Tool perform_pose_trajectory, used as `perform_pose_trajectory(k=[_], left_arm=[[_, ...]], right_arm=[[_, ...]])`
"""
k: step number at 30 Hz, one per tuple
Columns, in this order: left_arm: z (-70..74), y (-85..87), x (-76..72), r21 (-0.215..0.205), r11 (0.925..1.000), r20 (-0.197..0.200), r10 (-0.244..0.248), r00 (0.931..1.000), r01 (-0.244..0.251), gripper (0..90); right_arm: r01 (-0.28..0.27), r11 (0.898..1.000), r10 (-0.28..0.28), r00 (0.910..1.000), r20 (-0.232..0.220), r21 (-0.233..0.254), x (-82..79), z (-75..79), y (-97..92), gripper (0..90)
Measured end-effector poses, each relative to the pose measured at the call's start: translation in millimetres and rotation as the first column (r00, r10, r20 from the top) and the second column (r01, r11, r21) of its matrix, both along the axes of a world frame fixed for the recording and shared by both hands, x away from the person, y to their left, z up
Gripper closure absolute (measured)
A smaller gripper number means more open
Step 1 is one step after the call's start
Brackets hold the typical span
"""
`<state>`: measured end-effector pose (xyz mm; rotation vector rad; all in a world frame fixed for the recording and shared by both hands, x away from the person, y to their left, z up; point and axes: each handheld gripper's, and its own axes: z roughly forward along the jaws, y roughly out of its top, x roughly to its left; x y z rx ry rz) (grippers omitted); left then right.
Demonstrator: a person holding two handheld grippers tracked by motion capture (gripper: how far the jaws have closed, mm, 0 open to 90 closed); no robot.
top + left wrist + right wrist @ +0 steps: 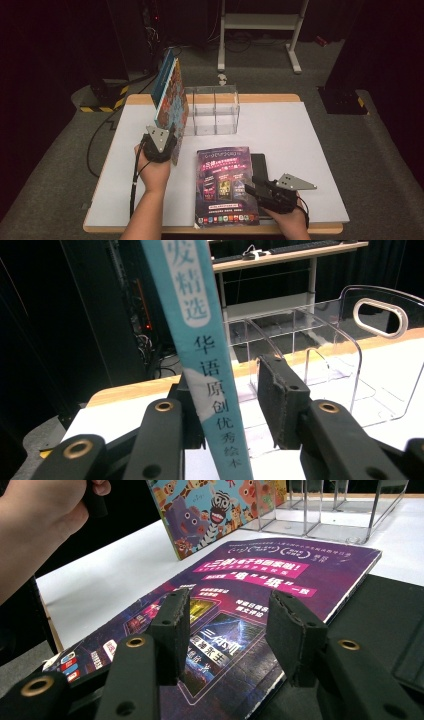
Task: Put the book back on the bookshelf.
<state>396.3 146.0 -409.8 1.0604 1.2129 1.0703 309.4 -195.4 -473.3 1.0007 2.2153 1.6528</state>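
A picture book with a teal spine point(207, 355) stands on edge on the white table top, its animal-print cover point(172, 100) just left of a clear acrylic rack point(212, 110). My left gripper point(230, 377) straddles the book's lower spine. The spine rests against the left pad point(192, 405); a gap separates it from the right pad point(277, 400), so the jaws are open. A purple magazine point(225, 185) lies flat near the front edge. My right gripper point(227, 610) hovers open just above the magazine point(260, 580) with nothing between its pads; in the high view the right gripper point(251, 187) reaches in from the magazine's right side.
A flat black item point(260, 167) lies under the magazine's right edge. The rack point(350, 355) has upright dividers and a handle cut-out. The white table top point(290, 135) is bare to the right. A white frame point(260, 22) and dark equipment stand on the floor behind.
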Motion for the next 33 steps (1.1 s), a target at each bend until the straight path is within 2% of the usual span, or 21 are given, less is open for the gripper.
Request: perform_pose_trajectory(k=[8,17,33], left_arm=[[0.8,5.5,-2.2,-0.029,0.9996,0.005,0.005,1.0000,-0.005,61.4],[-0.8,9.6,-4.3,-0.039,0.9992,-0.003,-0.002,1.0000,0.002,59.5],[-9.9,13.2,-10.0,-0.076,0.9962,-0.038,-0.045,0.9982,0.042,56.5]], right_arm=[[0.001,1.000,-0.001,1.0000,0.000,-0.003,0.4,-0.7,0.8,51.7],[0.000,1.000,0.000,1.0000,-0.004,-0.010,0.5,-1.5,1.4,51.6],[0.000,1.000,-0.001,1.0000,-0.003,-0.017,0.7,-2.7,1.5,51.4]])
